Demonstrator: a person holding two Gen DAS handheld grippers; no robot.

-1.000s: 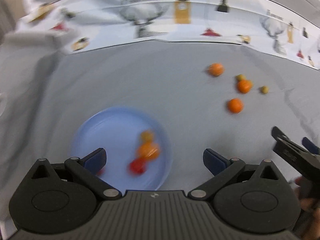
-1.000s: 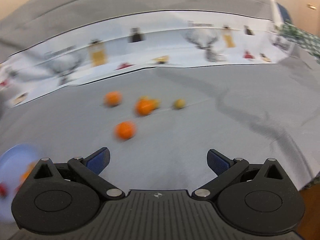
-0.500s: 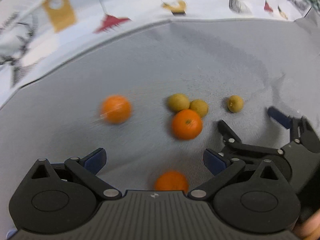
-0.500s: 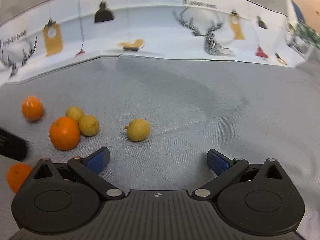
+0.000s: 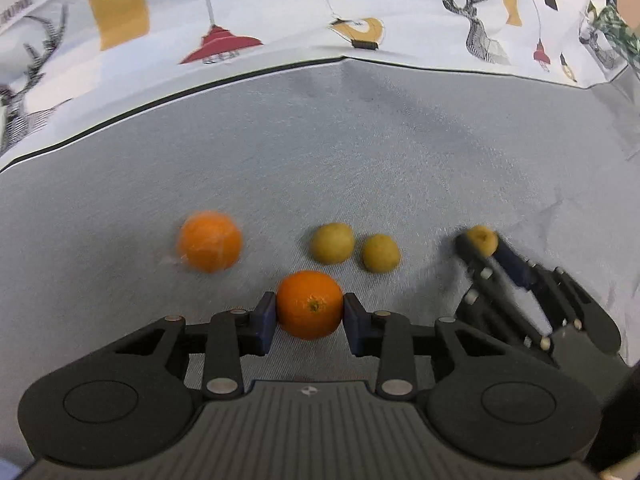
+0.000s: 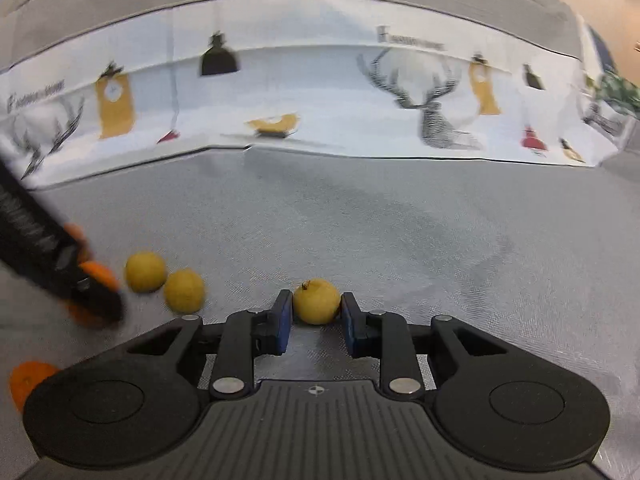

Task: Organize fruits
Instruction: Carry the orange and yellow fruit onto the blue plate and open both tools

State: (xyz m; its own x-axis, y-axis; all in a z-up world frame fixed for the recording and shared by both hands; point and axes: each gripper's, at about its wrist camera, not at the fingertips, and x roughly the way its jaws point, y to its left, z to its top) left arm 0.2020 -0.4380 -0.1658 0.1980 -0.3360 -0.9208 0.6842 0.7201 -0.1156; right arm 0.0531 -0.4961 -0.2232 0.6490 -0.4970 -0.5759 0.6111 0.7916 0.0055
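Note:
My left gripper (image 5: 310,314) is shut on an orange (image 5: 310,305) that rests on the grey cloth. A second orange (image 5: 209,246) lies to its far left. Two yellow-green fruits (image 5: 333,243) (image 5: 381,253) lie just beyond it. My right gripper (image 6: 316,316) is shut on a small yellow fruit (image 6: 317,300); it also shows in the left wrist view (image 5: 482,254) at the right. In the right wrist view the two yellow fruits (image 6: 145,271) (image 6: 184,290) lie to the left, and the left gripper's dark body (image 6: 48,256) covers most of its orange. Another orange (image 6: 28,380) shows at the lower left.
A grey cloth (image 5: 360,168) covers the table. A white cloth printed with deer and lamps (image 6: 320,92) runs along the far edge. The blue plate is out of view.
Both grippers moved forward and down and closed: the left on the orange, the right on the small yellow fruit. A second ago the left view showed the blue plate with fruit.

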